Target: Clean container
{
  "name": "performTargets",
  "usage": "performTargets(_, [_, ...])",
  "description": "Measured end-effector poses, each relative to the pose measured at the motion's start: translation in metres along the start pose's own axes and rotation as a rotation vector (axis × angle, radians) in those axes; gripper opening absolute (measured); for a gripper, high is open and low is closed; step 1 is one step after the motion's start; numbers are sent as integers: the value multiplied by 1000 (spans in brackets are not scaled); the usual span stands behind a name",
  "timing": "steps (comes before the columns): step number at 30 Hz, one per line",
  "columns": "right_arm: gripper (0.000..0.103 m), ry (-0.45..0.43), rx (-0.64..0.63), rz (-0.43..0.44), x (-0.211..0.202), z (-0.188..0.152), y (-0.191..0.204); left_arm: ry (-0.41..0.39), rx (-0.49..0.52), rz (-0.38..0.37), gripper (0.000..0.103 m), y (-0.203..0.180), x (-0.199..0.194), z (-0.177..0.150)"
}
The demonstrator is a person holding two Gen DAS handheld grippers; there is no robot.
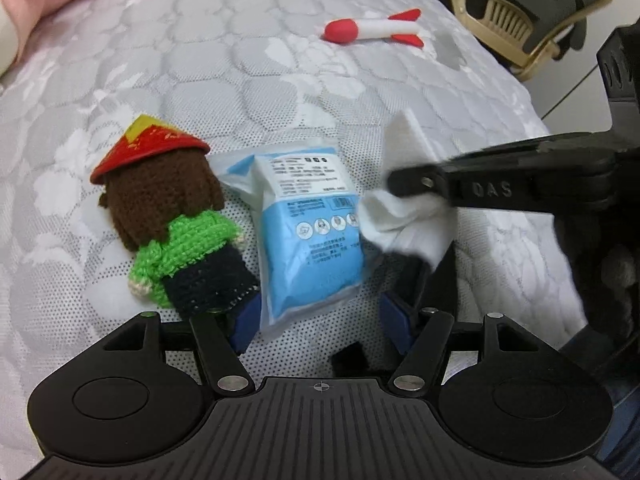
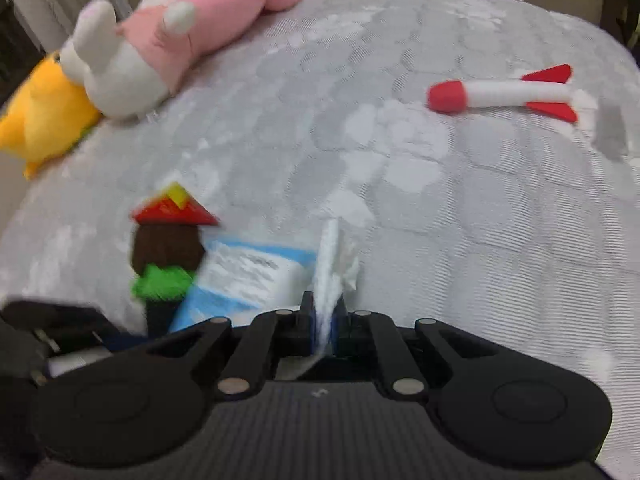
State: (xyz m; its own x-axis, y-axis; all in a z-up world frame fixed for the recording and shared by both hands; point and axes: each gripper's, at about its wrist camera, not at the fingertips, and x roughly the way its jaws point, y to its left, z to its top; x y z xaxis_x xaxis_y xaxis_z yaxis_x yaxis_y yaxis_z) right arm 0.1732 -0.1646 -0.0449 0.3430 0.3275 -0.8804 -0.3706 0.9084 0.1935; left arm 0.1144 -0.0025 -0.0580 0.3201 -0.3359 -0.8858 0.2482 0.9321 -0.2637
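A blue and white plastic packet point(image 1: 310, 236) lies on the grey quilted bed, and shows blurred in the right wrist view point(image 2: 240, 280). My left gripper point(image 1: 320, 320) is open, its blue fingertips point(image 1: 244, 328) on either side of the packet's near end. My right gripper point(image 2: 325, 320) is shut on a white tissue point(image 2: 334, 268); from the left wrist view it reaches in from the right, with the tissue point(image 1: 404, 220) at the packet's right edge.
A crocheted doll point(image 1: 176, 224) with a red hat lies left of the packet. A red and white toy rocket point(image 1: 374, 29) lies farther back. Pink point(image 2: 188, 28) and yellow point(image 2: 44, 120) plush toys sit at the far left. A beige chair point(image 1: 520, 8) stands beyond the bed.
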Motion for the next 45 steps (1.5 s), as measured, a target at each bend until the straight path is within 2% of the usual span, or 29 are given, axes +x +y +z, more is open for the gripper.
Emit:
performTargets(4, [9, 62, -12, -59, 1, -14, -18, -3, 22, 24, 72, -5, 1, 0])
performTargets(7, [8, 27, 66, -19, -8, -13, -29, 0, 34, 38, 73, -8, 4, 2])
performTargets(9, [8, -56, 98, 70, -23, -9, -25, 17, 28, 23, 73, -9, 7, 2])
performTargets(11, [8, -109, 118, 200, -34, -6, -15, 48, 23, -5, 73, -13, 12, -1])
performTargets(14, [8, -92, 103, 335, -29, -8, 4, 73, 56, -11, 74, -23, 17, -6])
performTargets(16, [9, -39, 29, 304, -17, -13, 17, 72, 87, -1, 75, -29, 16, -9])
performTargets(18, [8, 9, -61, 210, -8, -19, 25, 68, 108, 5, 78, -33, 14, -10])
performTargets(20, [8, 25, -78, 193, -10, -20, 19, 57, 98, 1, 82, -30, 11, -10])
performTargets(22, [9, 28, -62, 156, -14, -16, 7, 39, 26, -15, 84, -17, 7, -6])
performTargets(24, [9, 14, -38, 73, -15, -17, -9, 25, -61, -36, 86, -2, 5, -1])
performTargets(26, [9, 0, 17, 29, -14, -16, -25, 19, -137, -52, 86, 9, 7, 6])
performTargets(28, [9, -21, 75, 13, -13, -15, -40, 1, -160, -49, 87, 11, 12, 17])
performTargets(32, [9, -109, 152, 36, -29, -11, -54, 2, -113, 55, 92, -2, 37, 50])
performTargets(33, [9, -120, 169, 38, -32, -10, -57, 19, -107, 91, 90, -6, 48, 59])
performTargets(34, [9, -131, 186, 39, -34, -10, -60, 38, -97, 117, 84, -11, 57, 65])
performTargets(35, [9, -134, 204, 45, -35, -10, -63, 49, -67, 162, 68, -16, 65, 69])
performTargets(36, [9, -135, 226, 53, -34, -10, -69, 54, 8, 225, 61, -27, 68, 73])
performTargets(37, [9, -136, 245, 59, -33, -10, -73, 34, 93, 253, 57, -36, 65, 76])
performTargets(38, [9, -138, 263, 68, -34, -10, -77, 3, 171, 272, 57, -43, 59, 74])
performTargets(39, [9, -141, 284, 82, -33, -10, -81, -43, 280, 322, 57, -54, 49, 71])
performTargets(42, [9, -149, 341, 153, -32, -10, -86, -159, 627, 549, 57, -85, 30, 40])
performTargets(44, [9, -160, 366, 232, -33, -9, -85, -165, 773, 625, 57, -92, 29, 8])
performTargets(45, [9, -166, 370, 273, -34, -9, -84, -151, 795, 618, 57, -93, 31, -4])
